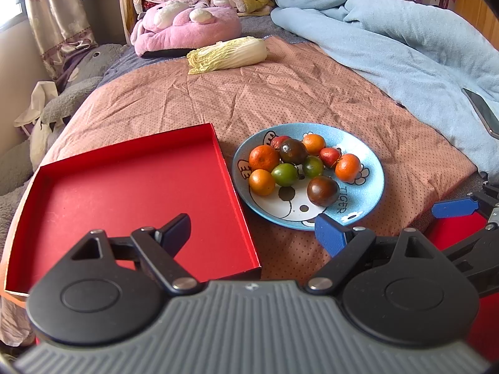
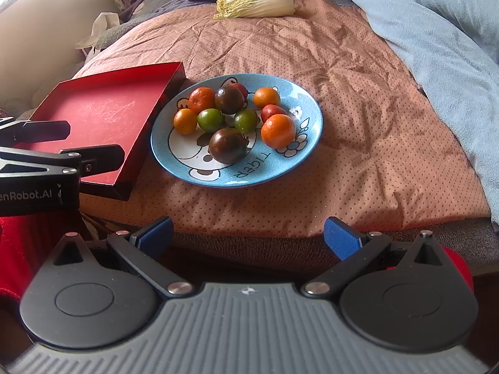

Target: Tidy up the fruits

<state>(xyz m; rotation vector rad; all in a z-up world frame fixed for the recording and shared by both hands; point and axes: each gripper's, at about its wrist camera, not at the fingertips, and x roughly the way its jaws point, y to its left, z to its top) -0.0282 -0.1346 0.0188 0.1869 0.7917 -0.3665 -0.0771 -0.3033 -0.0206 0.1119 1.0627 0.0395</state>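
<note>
Both grippers' fingers point(image 2: 248, 233) spread empty over a dotted pink bedspread point(image 2: 358, 124) bearing plate point(image 2: 308, 143), red tray point(image 2: 103, 112).

Blue cartoon-print plate point(image 2: 307, 131), lettered "TIGER", flat on the dotted pink bedcover point(image 2: 358, 99). Heaped on it, mostly touching: four oranges point(image 2: 277, 131), two green fruits point(image 2: 210, 120), two dark purple-brown round fruits point(image 2: 227, 145), two small red ones point(image 2: 272, 111), one half hidden behind the rear dark fruit. Red shallow tray point(image 1: 124, 187) lies just left of the plate, nothing in it, rim nearly meeting the plate's edge.
</note>
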